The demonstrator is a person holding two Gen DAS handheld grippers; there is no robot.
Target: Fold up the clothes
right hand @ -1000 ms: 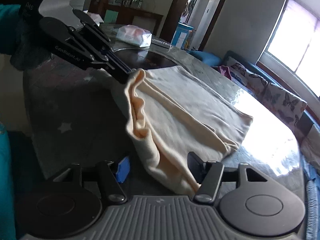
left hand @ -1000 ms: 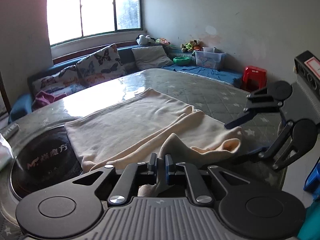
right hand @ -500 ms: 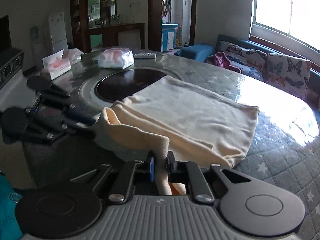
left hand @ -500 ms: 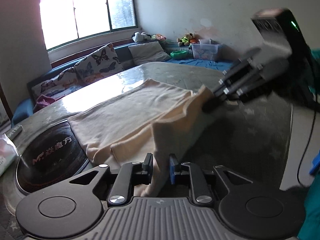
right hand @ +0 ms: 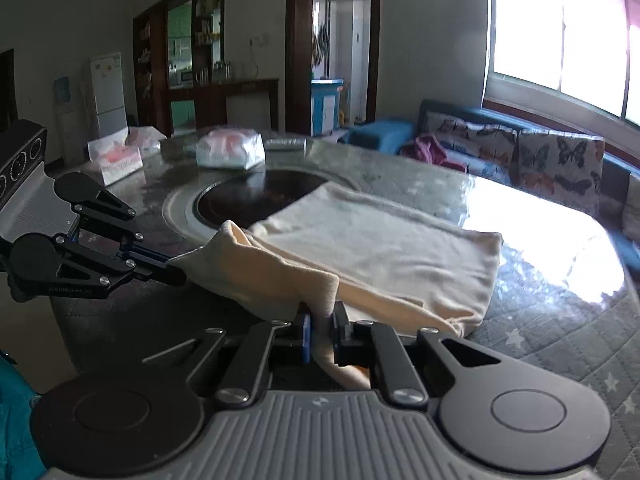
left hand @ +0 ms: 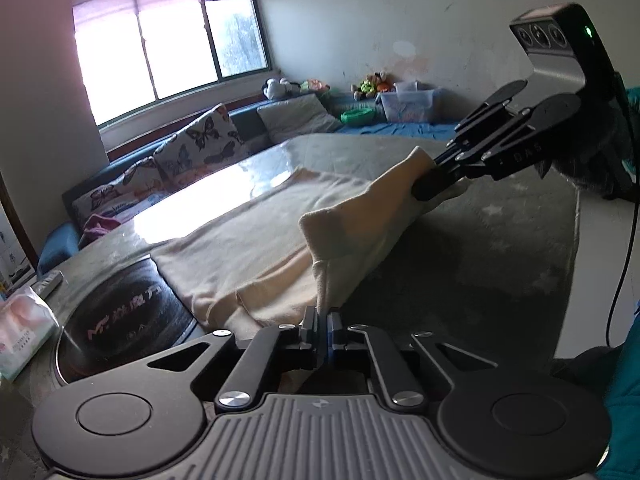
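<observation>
We worked at a round table [left hand: 520,248] under a quilted star-print cover, in a living room with a wide window [left hand: 168,44] and a butterfly-cushioned sofa [right hand: 532,156]. The left gripper [left hand: 322,326] had just been closing; its jaws were clamped on a corner of the cream garment [left hand: 248,248], cloth pinched between the pads. The right gripper [right hand: 320,334] was likewise clamped on the opposite corner of the same near edge. Between both grippers this edge hung raised off the table; the remainder of the garment lay flat toward the window. Its far corner overlapped the dark round insert [right hand: 256,196] at the table's centre. Two tissue packs [right hand: 230,154] sat beyond the insert.
</observation>
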